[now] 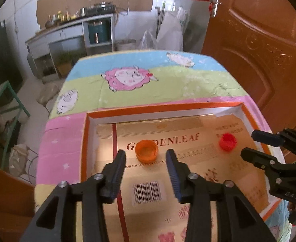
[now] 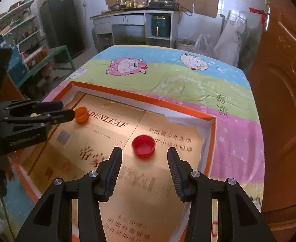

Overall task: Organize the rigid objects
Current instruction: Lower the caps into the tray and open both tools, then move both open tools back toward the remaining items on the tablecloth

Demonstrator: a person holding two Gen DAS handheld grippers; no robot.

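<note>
An orange bottle cap (image 1: 146,150) lies open side up on the gold cardboard floor of an orange-rimmed shallow box (image 1: 160,107). My left gripper (image 1: 146,155) is open, its tips just short of the cap on either side. A red bottle cap (image 2: 143,146) lies open side up further right in the same box (image 2: 148,98). My right gripper (image 2: 144,153) is open, its tips flanking the near side of the red cap. The red cap (image 1: 227,141) and right gripper (image 1: 248,143) also show in the left wrist view; the orange cap (image 2: 82,114) and left gripper (image 2: 67,110) show in the right wrist view.
The box sits on a table covered by a cartoon-sheep cloth (image 1: 148,76). A brown wooden door (image 1: 258,50) stands close on the right. A counter with kitchenware (image 2: 136,18), a dark fridge (image 2: 61,22) and shelves (image 2: 17,30) stand behind.
</note>
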